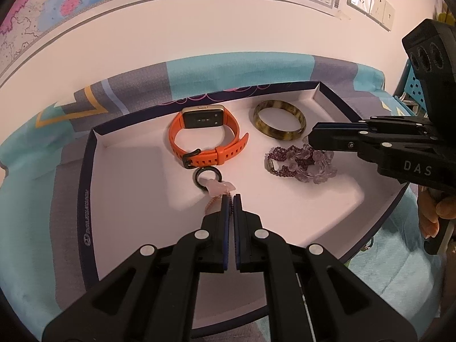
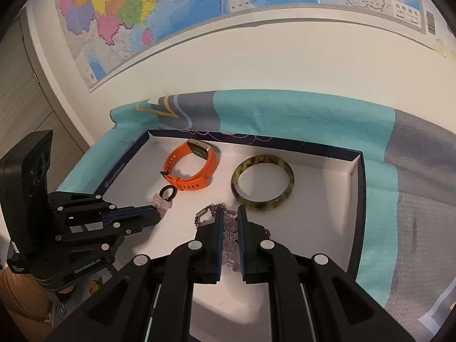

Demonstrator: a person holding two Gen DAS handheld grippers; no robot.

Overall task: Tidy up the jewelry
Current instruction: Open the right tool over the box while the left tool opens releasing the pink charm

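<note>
A shallow white box (image 1: 119, 188) with a dark rim holds the jewelry. An orange watch (image 1: 205, 139) and a mottled green-brown bangle (image 1: 279, 122) lie at its back. A black ring (image 1: 203, 178) touches a pink stone pendant (image 1: 221, 188) on a thin chain. My left gripper (image 1: 230, 198) is shut on that chain just behind the pendant. A purple bead bracelet (image 1: 299, 162) lies on the right. My right gripper (image 2: 229, 211) is closed around the bracelet (image 2: 229, 228), jaws a narrow gap apart. The watch (image 2: 193, 171), bangle (image 2: 262, 182) and ring (image 2: 168, 192) show in the right wrist view.
The box (image 2: 350, 199) sits on a teal and grey patterned cloth (image 2: 285, 114) against a pale wall with maps (image 2: 171, 14). Wall sockets (image 1: 370, 2) are at the upper right. The left gripper's body (image 2: 71, 222) stands at the box's left edge.
</note>
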